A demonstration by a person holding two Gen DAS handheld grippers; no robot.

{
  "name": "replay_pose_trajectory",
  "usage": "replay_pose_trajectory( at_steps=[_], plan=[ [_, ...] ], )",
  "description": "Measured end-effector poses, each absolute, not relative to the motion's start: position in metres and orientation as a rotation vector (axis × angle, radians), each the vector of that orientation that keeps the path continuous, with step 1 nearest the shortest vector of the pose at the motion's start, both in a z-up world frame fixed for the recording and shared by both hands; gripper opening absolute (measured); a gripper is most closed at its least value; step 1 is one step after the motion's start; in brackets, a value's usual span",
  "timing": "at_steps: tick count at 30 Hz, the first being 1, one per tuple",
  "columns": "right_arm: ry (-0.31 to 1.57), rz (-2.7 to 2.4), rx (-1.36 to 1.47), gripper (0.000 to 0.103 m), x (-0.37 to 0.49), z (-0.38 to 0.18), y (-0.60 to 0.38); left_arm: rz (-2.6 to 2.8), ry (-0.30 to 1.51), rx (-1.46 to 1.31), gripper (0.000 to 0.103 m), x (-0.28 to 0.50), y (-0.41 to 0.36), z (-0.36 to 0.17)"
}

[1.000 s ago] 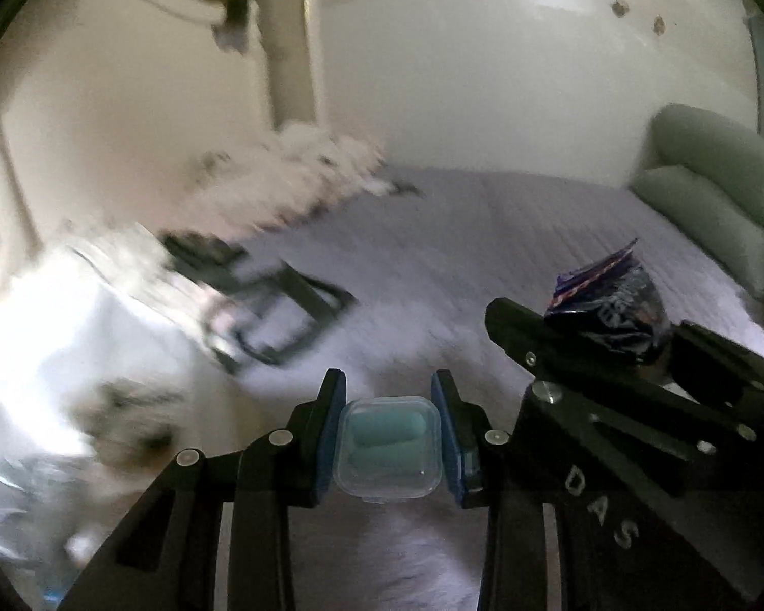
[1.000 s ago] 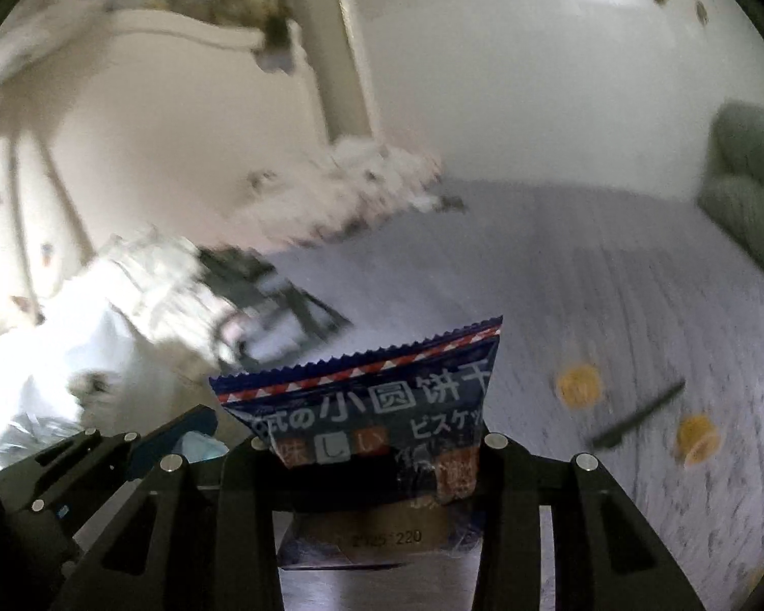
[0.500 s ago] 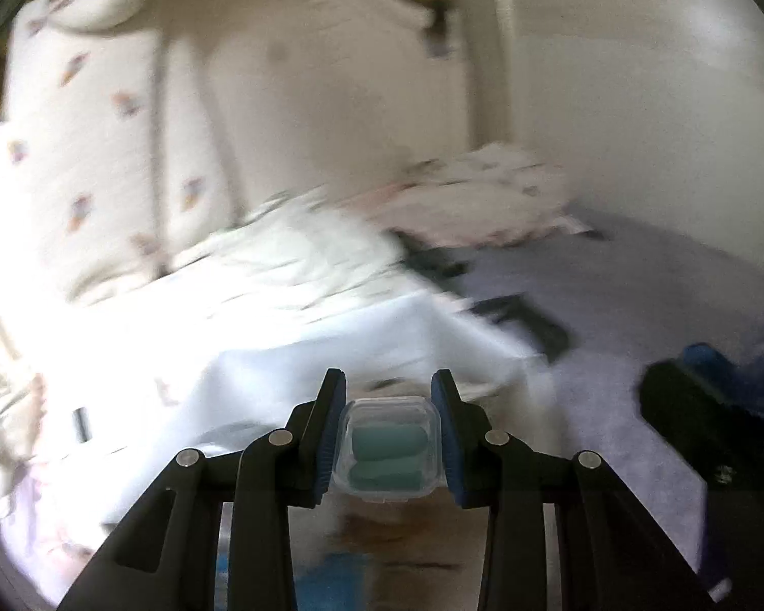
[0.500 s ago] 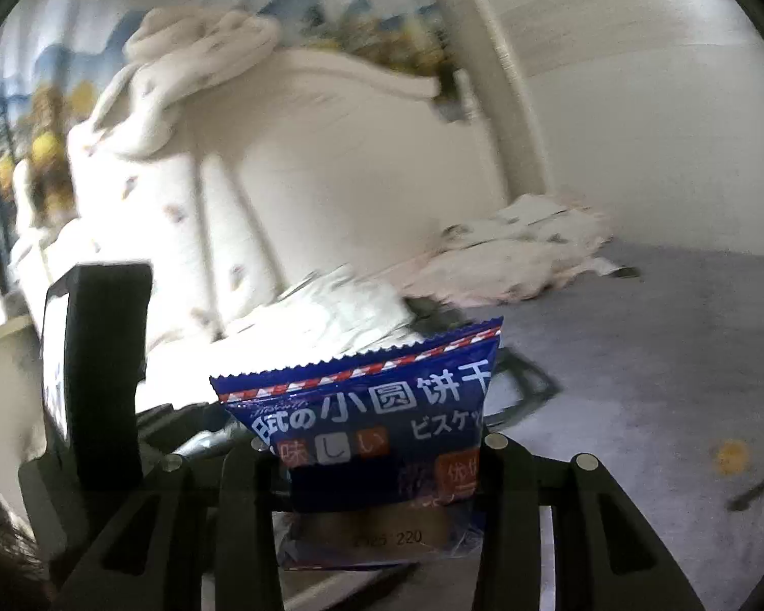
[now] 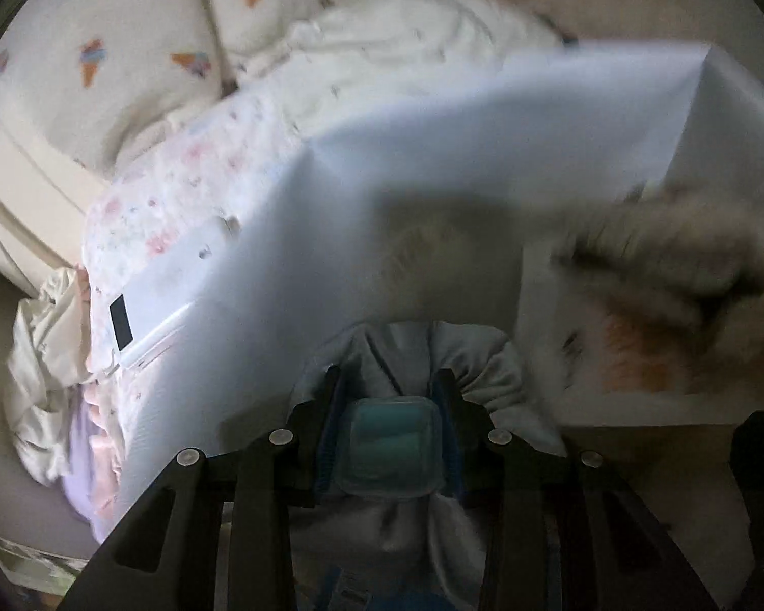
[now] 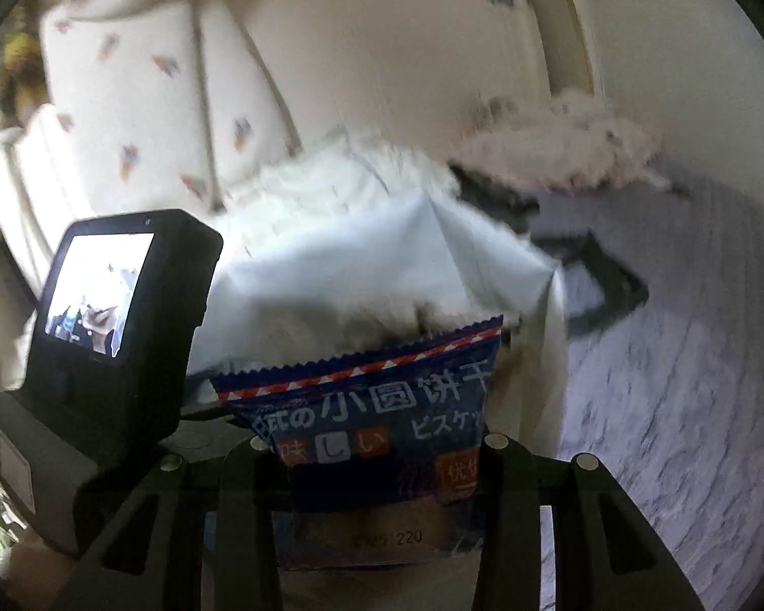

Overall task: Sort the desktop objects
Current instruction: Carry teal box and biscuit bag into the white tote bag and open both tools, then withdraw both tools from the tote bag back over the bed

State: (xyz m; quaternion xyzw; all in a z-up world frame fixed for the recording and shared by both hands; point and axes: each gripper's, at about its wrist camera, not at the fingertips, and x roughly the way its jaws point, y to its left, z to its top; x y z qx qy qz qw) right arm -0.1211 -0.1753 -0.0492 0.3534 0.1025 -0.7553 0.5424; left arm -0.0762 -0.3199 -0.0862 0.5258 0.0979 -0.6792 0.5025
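At the far left of the left wrist view lie rumpled bedclothes (image 5: 41,382) and a cushion printed with ice-cream cones (image 5: 127,51), and next to them a white open-topped container (image 5: 433,178) fills the middle of the picture, its inside blurred. The left gripper (image 5: 388,445) points steeply down over it with a small clear case holding teal pieces (image 5: 389,450) between its blue pads; its jaws are easing apart, though the pads appear to touch the case's sides yet. The case's long axis runs across the jaws, and the container's opening lies directly ahead of and below it, so a drop looks to be the step in hand. Further right, the right gripper (image 6: 382,450) is clamped on a blue biscuit packet (image 6: 372,407), standing upright with its serrated edge on top. The same white container (image 6: 382,254) sits just beyond that packet, a little further off, so the left hand seems nearer to its release. A grey bed cover (image 6: 687,382) stretches away on the right.
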Motion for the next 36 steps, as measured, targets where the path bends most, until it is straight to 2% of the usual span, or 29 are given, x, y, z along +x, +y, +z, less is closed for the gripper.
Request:
replay_pose_trajectory(
  at_steps=[3, 6, 8, 9, 10, 11, 13, 14, 21, 29, 36],
  plan=[
    [0.303, -1.805, 0.86, 0.04, -0.125, -0.056, -0.173, -1.623, 0.131, 1.294, 0.043, -0.081, -0.308, -0.089],
    [0.31, -1.803, 0.853, 0.042, -0.125, -0.057, -0.169, -1.624, 0.121, 1.303, 0.045, -0.08, -0.307, -0.087],
    [0.308, -1.828, 0.826, 0.05, -0.124, -0.055, -0.166, -1.643, 0.15, 1.301, 0.046, -0.078, -0.311, -0.083],
    [0.298, -1.829, 0.809, 0.061, -0.126, -0.053, -0.166, -1.667, 0.179, 1.291, 0.047, -0.075, -0.312, -0.079],
    [0.278, -1.829, 0.787, 0.068, -0.126, -0.05, -0.164, -1.696, 0.212, 1.276, 0.048, -0.071, -0.312, -0.075],
    [0.249, -1.824, 0.762, 0.071, -0.127, -0.046, -0.162, -1.726, 0.245, 1.257, 0.053, -0.067, -0.312, -0.069],
    [0.179, -1.815, 0.725, 0.086, -0.127, -0.038, -0.155, -1.776, 0.29, 1.205, 0.068, -0.058, -0.312, -0.058],
    [0.151, -1.807, 0.714, 0.088, -0.128, -0.035, -0.153, -1.792, 0.295, 1.178, 0.081, -0.058, -0.306, -0.053],
    [0.006, -1.819, 0.685, 0.088, -0.138, -0.015, -0.135, -1.877, 0.273, 0.969, 0.084, -0.048, -0.283, -0.012],
    [-0.003, -1.942, 0.544, 0.088, -0.15, 0.017, -0.081, -2.101, 0.245, 0.791, 0.085, -0.081, -0.242, 0.016],
    [-0.022, -2.177, 0.506, 0.088, -0.181, 0.031, 0.013, -2.428, 0.016, 0.824, 0.086, -0.145, -0.146, 0.003]
  ],
)
